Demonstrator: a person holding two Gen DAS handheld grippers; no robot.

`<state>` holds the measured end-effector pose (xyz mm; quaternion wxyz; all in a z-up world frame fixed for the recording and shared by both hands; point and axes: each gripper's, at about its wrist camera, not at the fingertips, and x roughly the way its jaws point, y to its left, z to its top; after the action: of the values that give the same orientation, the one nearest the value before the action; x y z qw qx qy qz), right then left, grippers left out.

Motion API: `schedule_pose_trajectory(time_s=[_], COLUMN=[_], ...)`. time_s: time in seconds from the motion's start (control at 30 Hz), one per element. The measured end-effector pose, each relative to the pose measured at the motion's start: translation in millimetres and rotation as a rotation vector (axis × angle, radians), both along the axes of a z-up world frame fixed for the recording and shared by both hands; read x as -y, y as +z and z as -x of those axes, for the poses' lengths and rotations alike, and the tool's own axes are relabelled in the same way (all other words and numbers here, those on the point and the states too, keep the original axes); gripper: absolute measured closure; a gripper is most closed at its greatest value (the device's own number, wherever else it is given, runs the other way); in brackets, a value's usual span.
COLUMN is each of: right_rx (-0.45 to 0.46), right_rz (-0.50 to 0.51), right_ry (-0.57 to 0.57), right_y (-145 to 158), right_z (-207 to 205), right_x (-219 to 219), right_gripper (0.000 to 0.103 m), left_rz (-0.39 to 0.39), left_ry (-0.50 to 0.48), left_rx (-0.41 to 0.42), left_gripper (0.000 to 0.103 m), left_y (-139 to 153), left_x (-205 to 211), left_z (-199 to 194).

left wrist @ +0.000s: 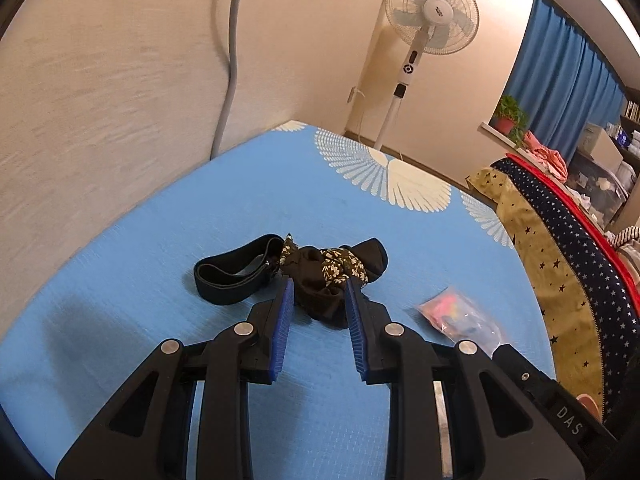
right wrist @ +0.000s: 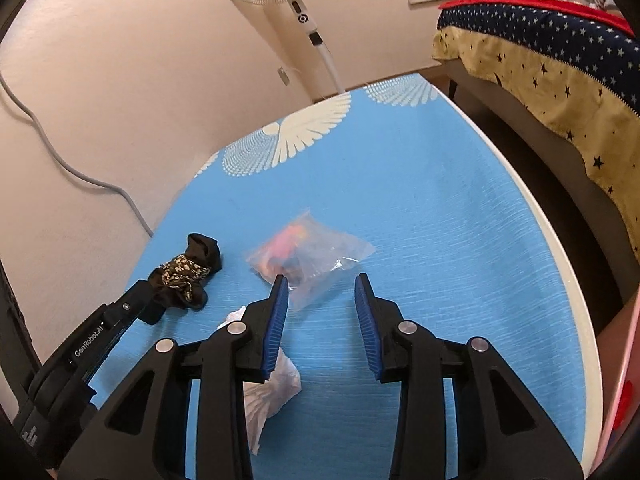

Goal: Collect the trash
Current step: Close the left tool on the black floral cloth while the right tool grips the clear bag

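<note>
Trash is spread across the blue table top (right wrist: 440, 240) with the white feather print. We see both claws hovering over it, jaws apart, nothing held.

Left gripper (left wrist: 320, 292): tips straddle the near edge of a dark bundle of black and floral cloth (left wrist: 332, 276); we can't tell if the blue pads (left wrist: 282, 328) touch it. A black strap loop (left wrist: 236, 276) lies just left of the bundle, touching it.

Right gripper (right wrist: 322, 284): a clear plastic bag with pink and orange contents (right wrist: 312, 256) lies just past the tips, its near corner beside the left finger. A crumpled white tissue (right wrist: 272, 392) sits under that finger, partly hidden by it. In the left wrist view the same bag (left wrist: 460, 316) lies right of the left claw.

Far side: a standing fan (left wrist: 424, 24) against the wall, a grey cable (left wrist: 232, 60) running down the wall on the left. On the right, a star-print fabric cover (right wrist: 540, 64) drapes over furniture, well apart from the trash.
</note>
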<state>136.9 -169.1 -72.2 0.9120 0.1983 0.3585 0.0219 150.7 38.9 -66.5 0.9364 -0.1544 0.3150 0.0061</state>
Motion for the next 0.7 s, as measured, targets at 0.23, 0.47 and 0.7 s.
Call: schedule_pose_trajectory(time_s=[0.23, 0.47, 0.7], right_rx=[-0.013, -0.019, -0.029], right_rz=[-0.002, -0.018, -0.04], right_ry=[0.021, 0.032, 0.051], right_y=[-2, -3, -6], right_z=[-6, -11, -15], right_x=[-2, -1, -2], right_gripper=[0.067, 0.072, 0.095], left_rz=[0.031, 0.049, 0.062], left_ry=[0.004, -0.003, -0.022], left_rx=[-0.027, -0.04, -0.047], left_gripper=[0.076, 0.076, 0.08], left_y=[-7, -9, -11], left_x=[-5, -4, -2], left_z=[-5, -14, -19])
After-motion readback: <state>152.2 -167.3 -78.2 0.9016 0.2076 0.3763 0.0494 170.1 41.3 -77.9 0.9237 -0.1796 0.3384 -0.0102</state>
